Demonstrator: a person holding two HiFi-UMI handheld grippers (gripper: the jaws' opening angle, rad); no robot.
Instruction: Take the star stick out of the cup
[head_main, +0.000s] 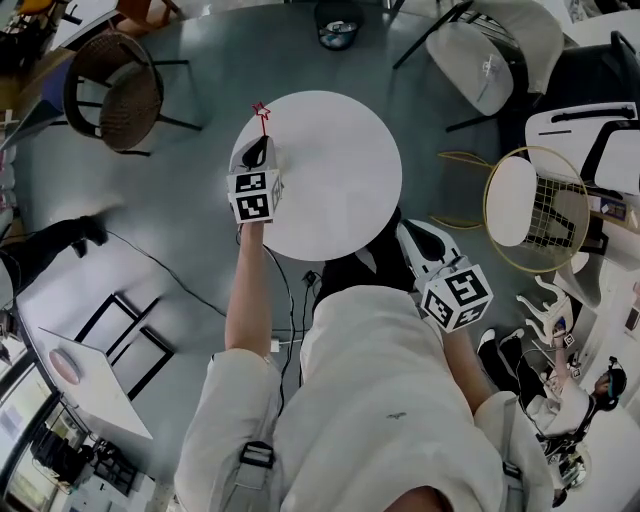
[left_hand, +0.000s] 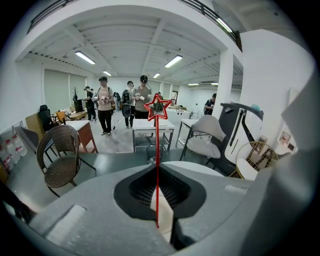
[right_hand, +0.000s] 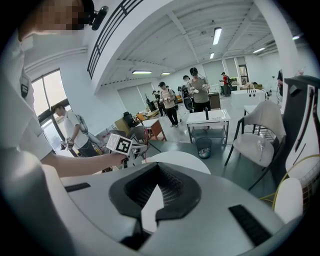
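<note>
The left claw (head_main: 260, 152) is clamped on the star stick (head_main: 263, 120). In the left gripper view its 2 jaws press together on the thin red shaft (left_hand: 158, 135), gripping it low down, so a short bit of the shaft shows below the pads. The stick stands close to upright above the claw (left_hand: 156, 170). Its outlined red star is at the top, at 12 o'clock from the grip.

From the head view, this claw is over the 9 o'clock to 10 o'clock edge of the round white bench (head_main: 340, 190), and the star reaches just past the rim toward 12 o'clock.

The right claw (head_main: 408, 234) is near the bench's 4 o'clock edge, close to the person's body and well apart from the stick. In the right gripper view its jaws meet at the tips (right_hand: 158, 166) with nothing between them.

Around the bench are a wicker chair (head_main: 120, 95) at 10 o'clock, a dark bin (head_main: 338, 28) at 12 o'clock and a white chair (head_main: 480, 60) at 1 o'clock. Several people (left_hand: 105, 102) stand far back in the room.
</note>
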